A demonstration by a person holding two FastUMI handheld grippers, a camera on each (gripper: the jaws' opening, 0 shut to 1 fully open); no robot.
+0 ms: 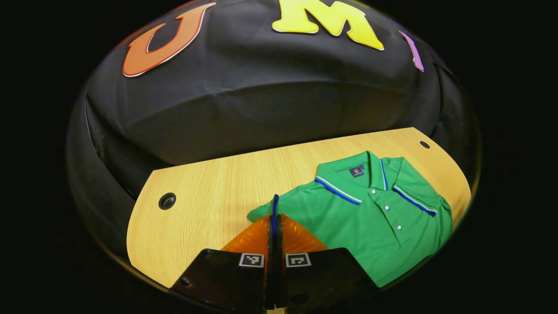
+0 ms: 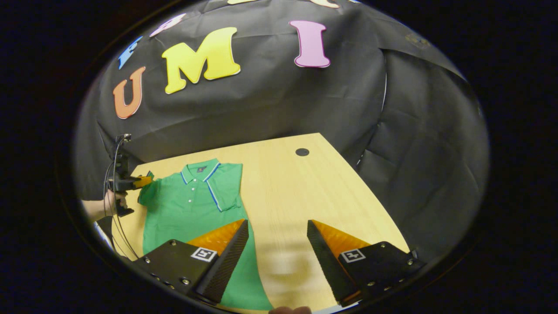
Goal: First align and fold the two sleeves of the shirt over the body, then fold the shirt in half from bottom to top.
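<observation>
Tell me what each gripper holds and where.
The left gripper pinches the green polo shirt by its sleeve cuff. The right gripper is open, holding nothing.

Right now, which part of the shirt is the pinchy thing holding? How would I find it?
Start at the wooden table and find the green polo shirt lying flat on it. Go to the shirt's side away from the buttons, where the left gripper is closed on the sleeve. That sleeve's blue-trimmed edge stands up between the fingers, while the other sleeve is already folded over the body.
</observation>
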